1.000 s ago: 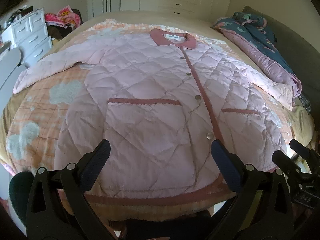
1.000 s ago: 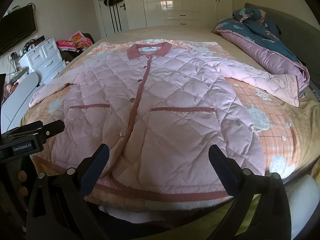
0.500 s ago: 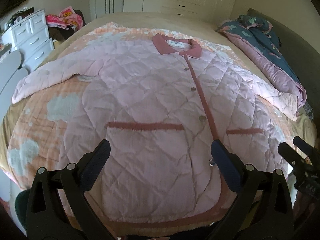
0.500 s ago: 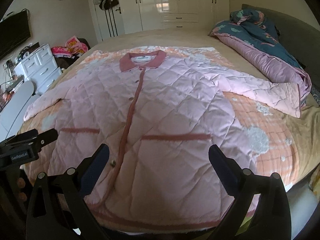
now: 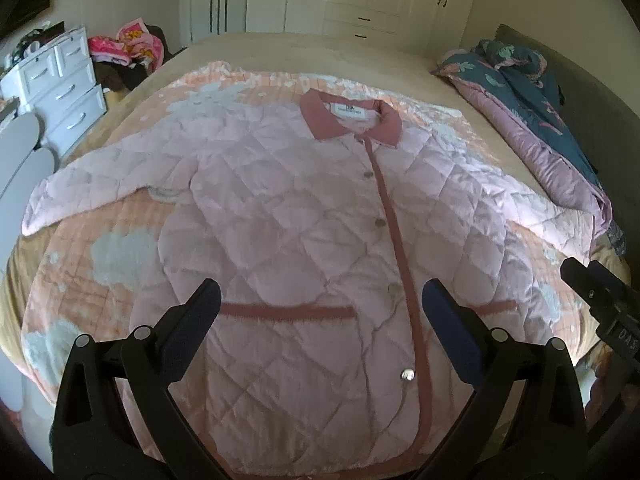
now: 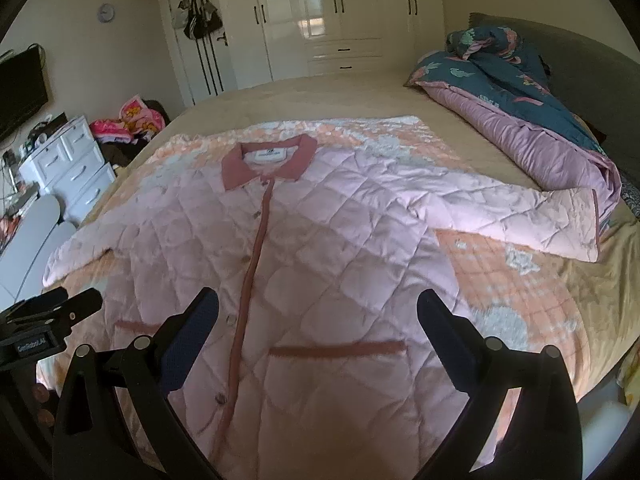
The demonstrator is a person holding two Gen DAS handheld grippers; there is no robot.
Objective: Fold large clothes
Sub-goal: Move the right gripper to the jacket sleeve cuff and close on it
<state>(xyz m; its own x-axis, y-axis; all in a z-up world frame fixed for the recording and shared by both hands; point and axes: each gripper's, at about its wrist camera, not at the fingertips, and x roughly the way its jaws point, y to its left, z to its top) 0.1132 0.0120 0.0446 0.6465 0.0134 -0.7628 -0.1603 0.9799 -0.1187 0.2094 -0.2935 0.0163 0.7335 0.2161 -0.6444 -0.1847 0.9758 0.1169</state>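
Note:
A pink quilted jacket point(image 5: 304, 216) with a dark pink collar, front placket and pocket trims lies flat and face up on the bed, sleeves spread to both sides. It also shows in the right wrist view point(image 6: 320, 248). My left gripper point(image 5: 320, 304) is open and empty, held above the lower left part of the jacket. My right gripper point(image 6: 318, 312) is open and empty, above the lower right part. The right gripper shows at the right edge of the left wrist view point(image 5: 600, 292); the left gripper shows at the left edge of the right wrist view point(image 6: 52, 312).
An orange and white quilt point(image 5: 92, 248) lies under the jacket on the beige bed point(image 6: 320, 96). A rolled blue and purple duvet point(image 6: 532, 120) lies along the right side. A white drawer unit point(image 5: 60, 88) and a pile of clothes point(image 5: 128, 48) stand at the left. Wardrobes point(image 6: 320, 20) line the far wall.
Both grippers have moved forward and up over the jacket; its bottom hem has slid down towards the bottom of both views. Both stay open. The jacket has not moved.

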